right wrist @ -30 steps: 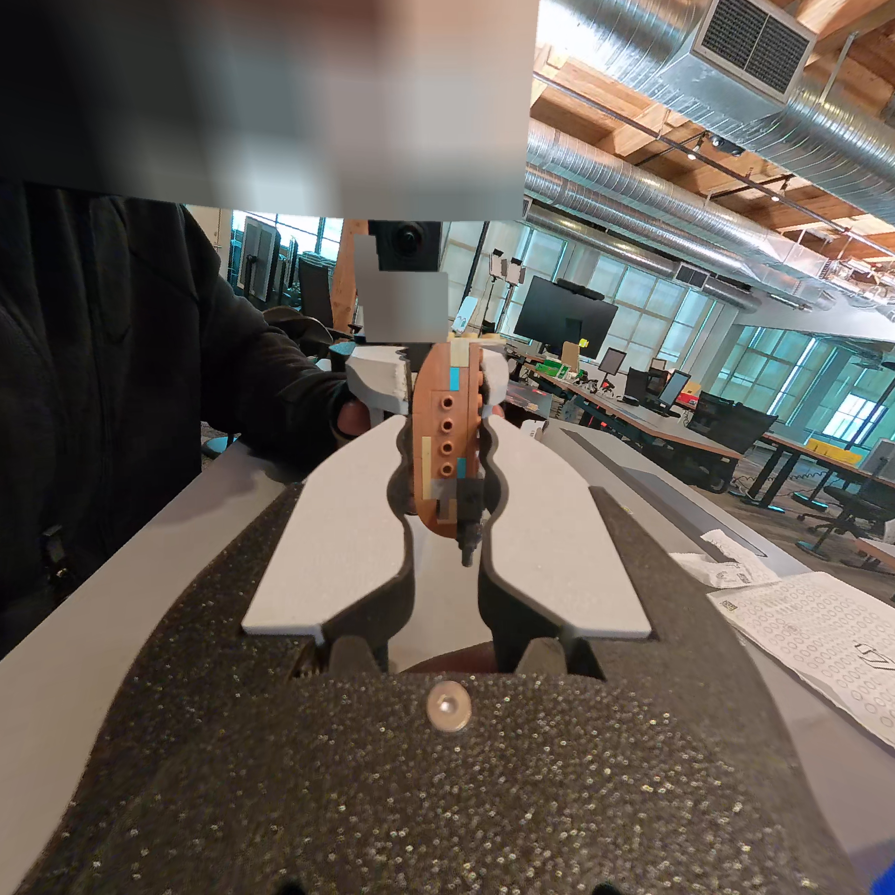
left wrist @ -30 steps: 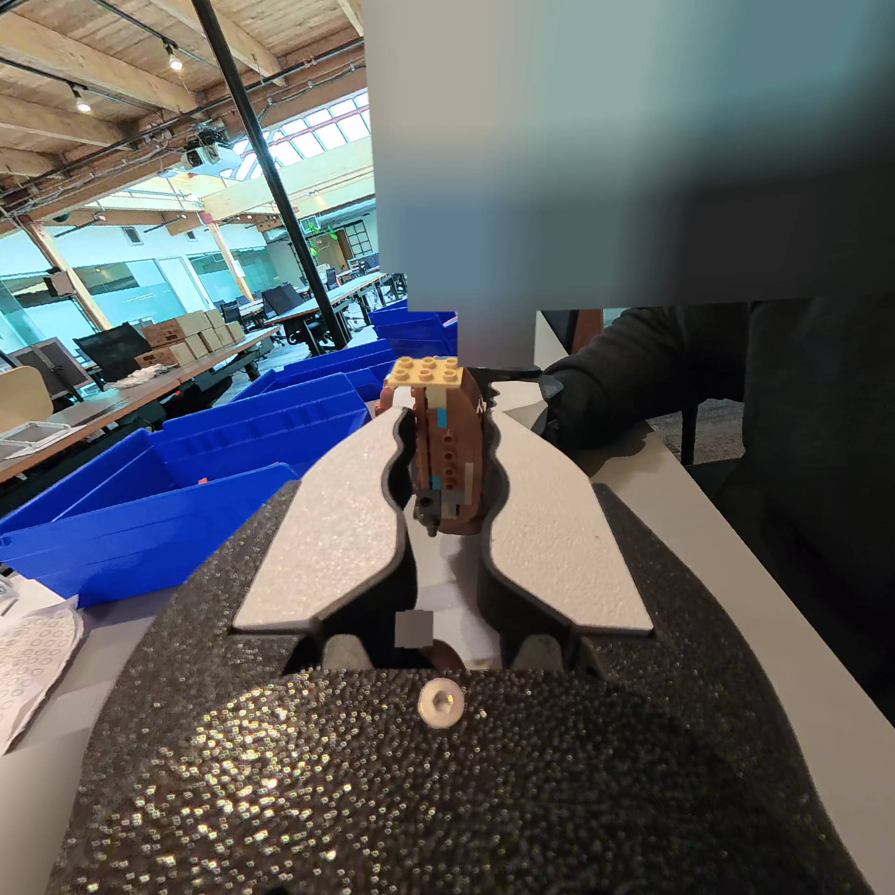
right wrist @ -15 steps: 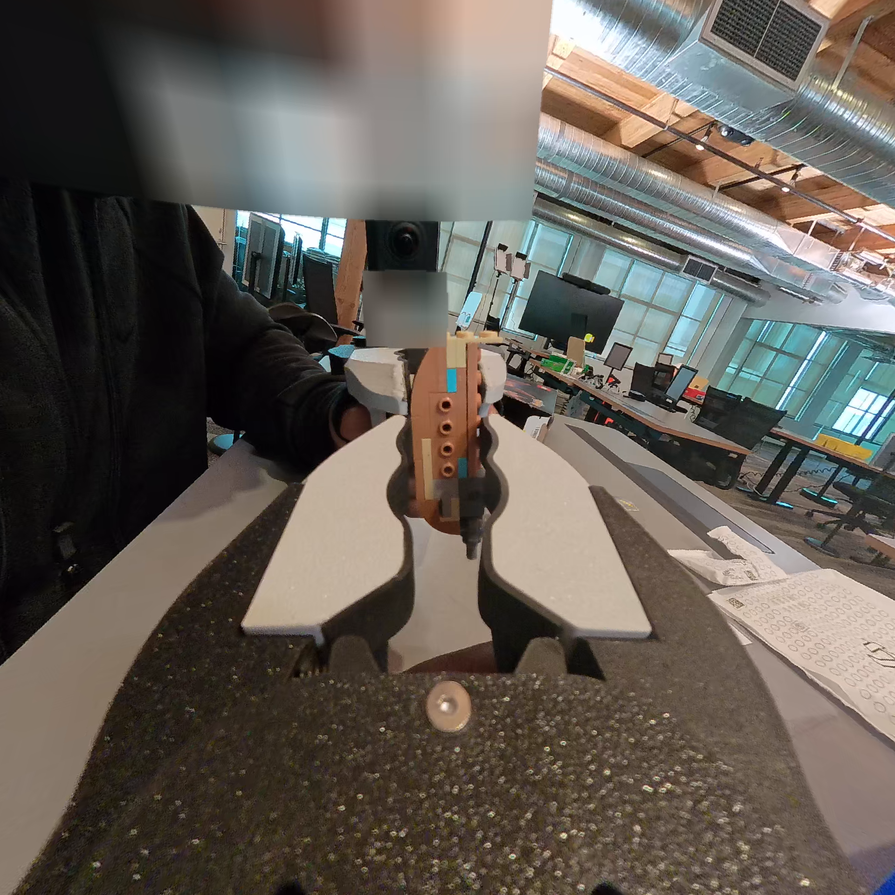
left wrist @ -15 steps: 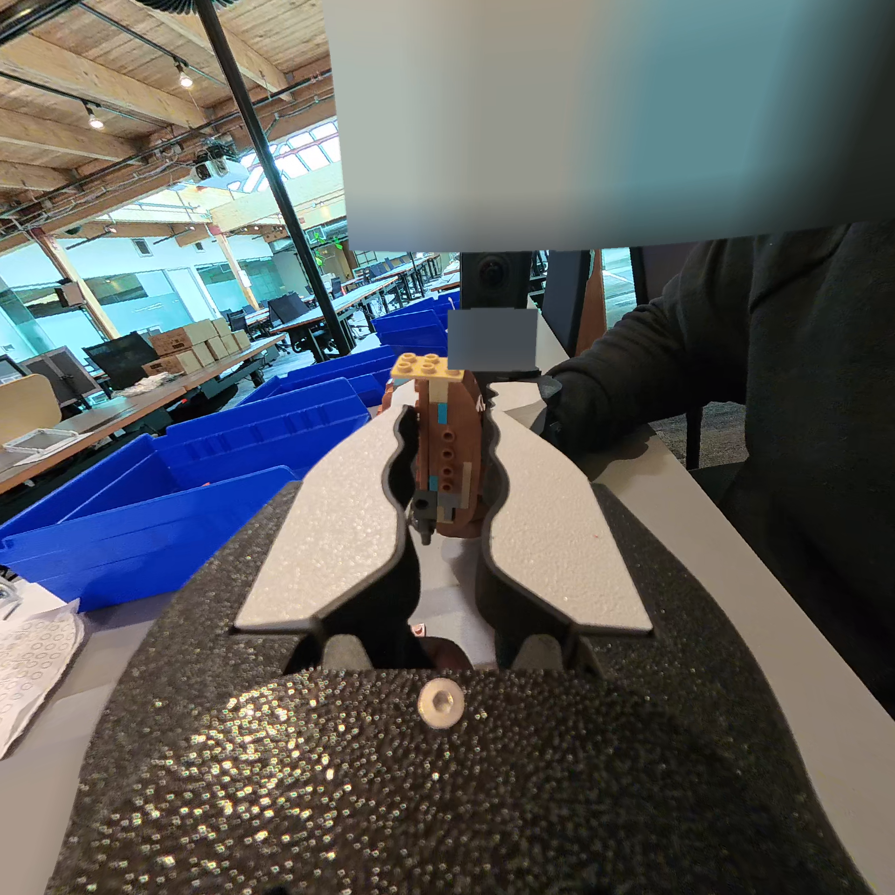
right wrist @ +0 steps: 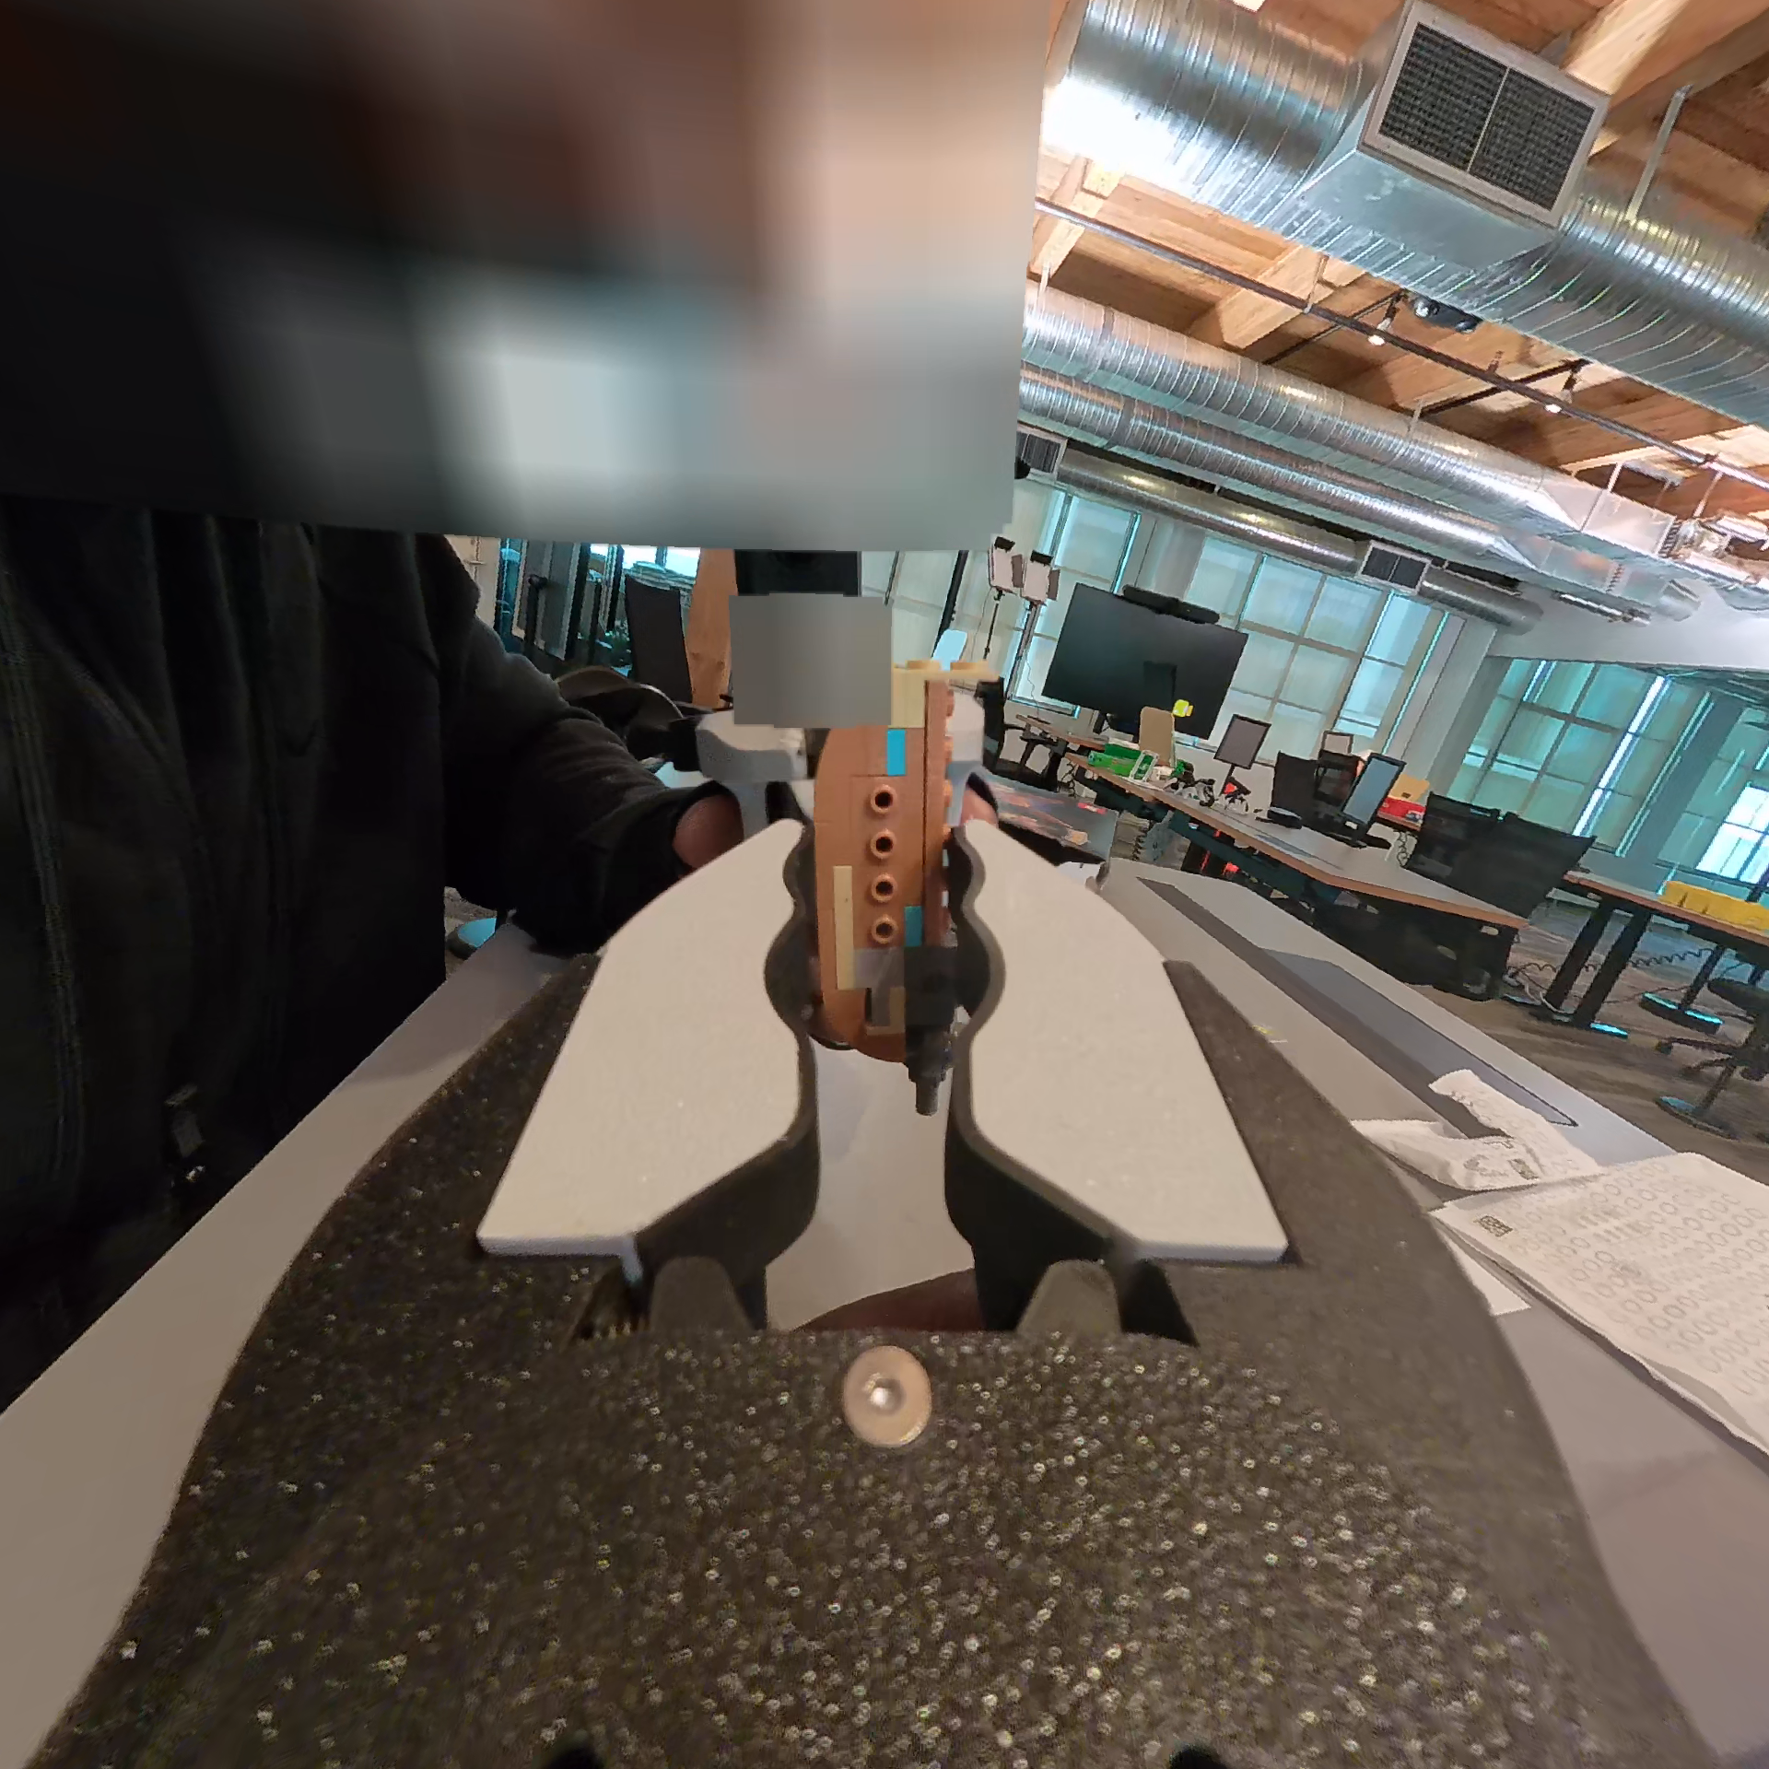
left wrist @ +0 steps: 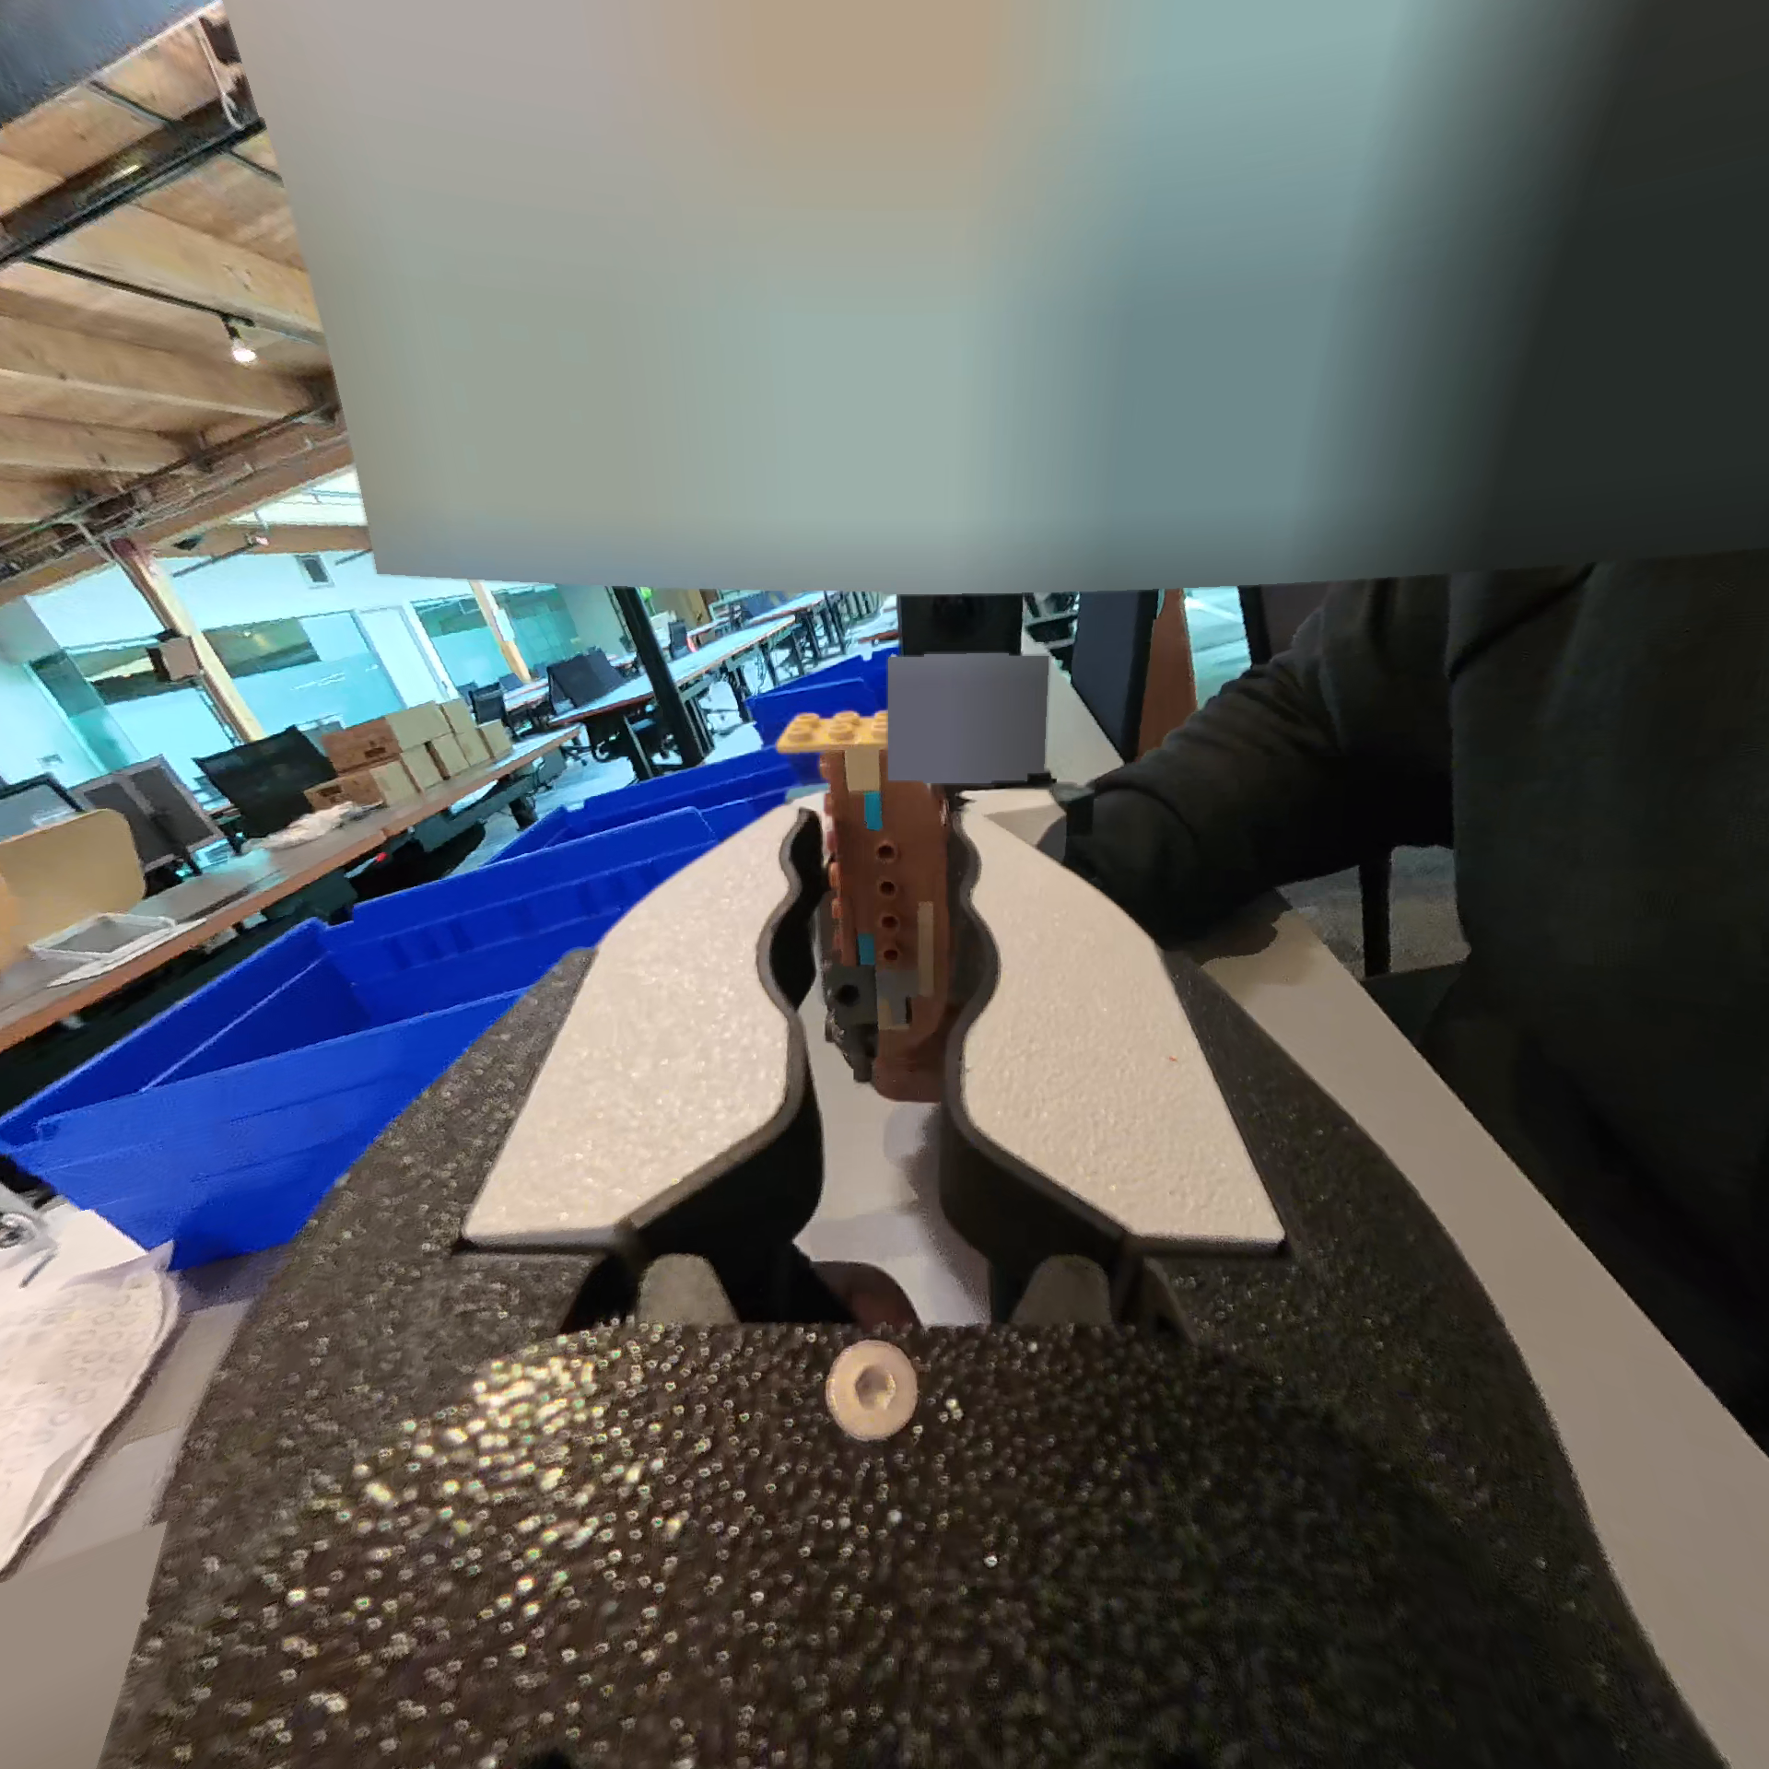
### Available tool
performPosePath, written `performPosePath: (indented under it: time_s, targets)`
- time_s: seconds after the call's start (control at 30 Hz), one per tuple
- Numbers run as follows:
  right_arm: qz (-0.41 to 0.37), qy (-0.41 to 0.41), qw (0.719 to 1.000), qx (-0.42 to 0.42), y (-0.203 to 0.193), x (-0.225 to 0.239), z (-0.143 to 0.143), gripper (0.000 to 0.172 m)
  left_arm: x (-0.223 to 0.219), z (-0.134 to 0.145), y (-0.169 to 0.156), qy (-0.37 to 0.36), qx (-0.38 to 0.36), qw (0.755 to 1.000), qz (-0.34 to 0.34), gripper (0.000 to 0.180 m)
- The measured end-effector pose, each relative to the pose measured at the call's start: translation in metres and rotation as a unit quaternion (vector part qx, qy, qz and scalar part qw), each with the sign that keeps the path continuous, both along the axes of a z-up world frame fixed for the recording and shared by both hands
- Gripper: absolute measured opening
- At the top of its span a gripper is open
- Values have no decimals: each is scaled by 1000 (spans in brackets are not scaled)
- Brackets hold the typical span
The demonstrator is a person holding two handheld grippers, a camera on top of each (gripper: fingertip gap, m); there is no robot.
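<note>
Left gripper [left wrist: 885,919] and right gripper [right wrist: 881,919] each narrowly clamp the same brown brick model [left wrist: 890,909], blue bins [left wrist: 287,1034] left

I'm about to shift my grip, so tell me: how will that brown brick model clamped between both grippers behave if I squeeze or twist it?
The brown brick model looks stiff, but it is built from many small snapped parts, so twisting may pop some off. The tan plate overhangs the top and seems easiest to knock loose. Its smooth plastic sides could slip between the left gripper and right gripper.
</note>
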State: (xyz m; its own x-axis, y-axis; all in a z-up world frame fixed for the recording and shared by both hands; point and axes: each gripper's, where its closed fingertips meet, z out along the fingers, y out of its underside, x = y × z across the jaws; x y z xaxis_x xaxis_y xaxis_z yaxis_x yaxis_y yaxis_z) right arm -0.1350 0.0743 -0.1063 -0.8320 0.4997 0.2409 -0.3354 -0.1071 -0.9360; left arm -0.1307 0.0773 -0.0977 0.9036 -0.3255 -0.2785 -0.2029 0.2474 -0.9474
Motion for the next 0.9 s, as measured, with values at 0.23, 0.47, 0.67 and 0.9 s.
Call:
performPosePath:
  time_s: [0.23, 0.47, 0.67, 0.9]
  targets:
    - [7, -1, 1000, -9, 4, 2, 3, 26, -2, -11, 3, 2, -29, 999, -17, 22]
    - [12, -3, 1000, -9, 2, 3, 2, 26, 1, -22, 7, 17, -48, 999, -18, 24]
    - [13, -2, 1000, -5, -1, 3, 0, 26, 3, -28, 10, 29, -58, 998, -9, 29]
    - [8, 1, 1000, 0, -2, 2, -2, 26, 0, -29, 10, 38, -56, 998, 6, 25]
